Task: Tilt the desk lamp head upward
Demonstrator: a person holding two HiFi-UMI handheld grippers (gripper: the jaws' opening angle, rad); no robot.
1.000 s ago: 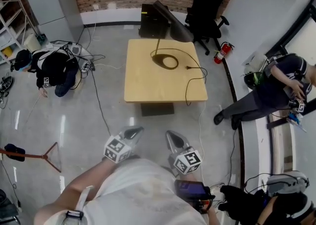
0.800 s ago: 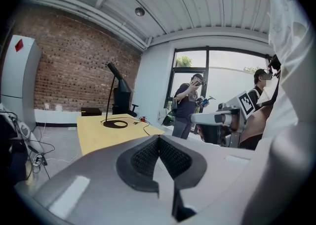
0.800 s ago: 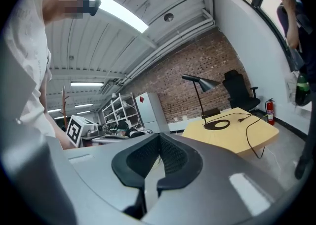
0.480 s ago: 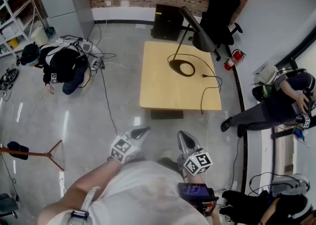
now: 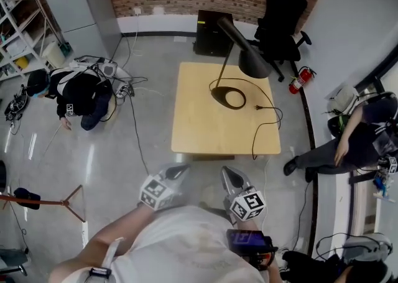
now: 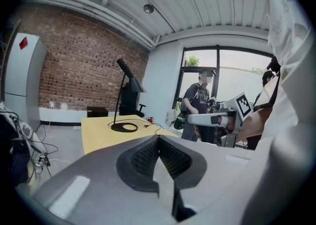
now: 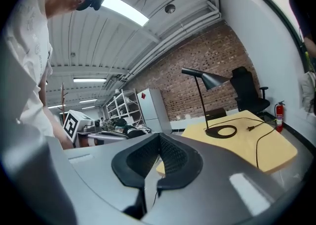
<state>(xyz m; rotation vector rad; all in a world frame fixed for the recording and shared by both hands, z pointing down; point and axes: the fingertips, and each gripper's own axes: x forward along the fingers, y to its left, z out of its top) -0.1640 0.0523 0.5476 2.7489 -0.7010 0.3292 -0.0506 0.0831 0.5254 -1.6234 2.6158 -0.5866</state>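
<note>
- Left gripper (image 6: 159, 142): jaws together, pads meeting, nothing between them.
- Right gripper (image 7: 159, 141): same, jaws closed and empty.
- In the head view I hold both low and close to my body, side by side. The tips point toward the table (image 5: 205, 127) and are well apart from it.
- Desk lamp (image 5: 222, 69) stands on the far right part of that table. Neither gripper touches it.
- Ring base (image 5: 227, 97) sits flat on the wooden top. The thin stem leans up from it toward the far edge.
- Lamp head (image 5: 250, 59) is a dark cone hanging near the table's far right corner. In the right gripper view its opening tips down and to the right.
- Cord (image 5: 267, 127) runs from the base across the top and loops over the near right edge.
- Plug (image 5: 259, 107) lies loose on the tabletop, just right of the base.
- Behind the table: a black box (image 5: 208, 27) on the floor against the brick wall, with a black office chair (image 5: 283, 11) to its right.
- A red fire extinguisher (image 5: 301, 81) lies on the floor off the table's far right corner.
- One person (image 5: 78, 92) crouches on the floor at left among cables, well apart from the table.
- Another person (image 5: 364, 145) bends over at right by the window side.
</note>
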